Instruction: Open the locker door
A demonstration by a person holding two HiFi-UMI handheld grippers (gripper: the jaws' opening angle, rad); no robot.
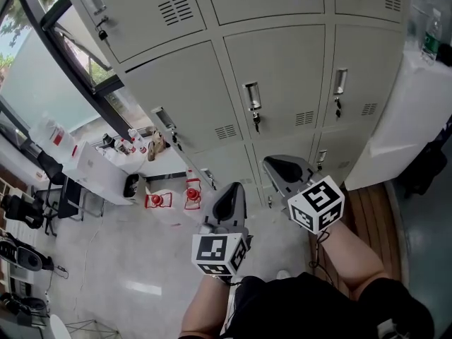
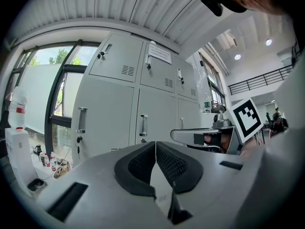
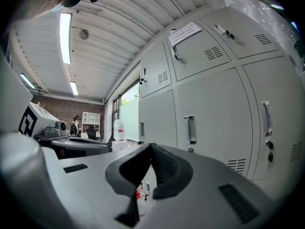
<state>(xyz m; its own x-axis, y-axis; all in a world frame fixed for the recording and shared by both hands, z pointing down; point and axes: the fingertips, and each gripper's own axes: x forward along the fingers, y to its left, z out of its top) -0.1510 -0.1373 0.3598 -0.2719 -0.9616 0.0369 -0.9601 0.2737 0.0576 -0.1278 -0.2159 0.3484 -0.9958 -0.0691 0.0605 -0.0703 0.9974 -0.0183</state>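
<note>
A wall of grey lockers (image 1: 282,83) stands in front of me, all its doors closed. The middle door has an upright metal handle (image 1: 252,97) with a key hanging below it. My left gripper (image 1: 227,202) and right gripper (image 1: 286,169) are held side by side in the air, short of the lockers and touching none of them. In the left gripper view the black pads (image 2: 143,163) meet at the tip with nothing between them. In the right gripper view the pads (image 3: 164,166) also meet, and a door handle (image 3: 189,129) shows beyond them.
A window and a white table (image 1: 92,168) with bottles are at the left. Two red-labelled containers (image 1: 173,198) stand on the floor by the locker base. A white cabinet (image 1: 406,119) stands close at the right. Black chairs (image 1: 28,210) are at the far left.
</note>
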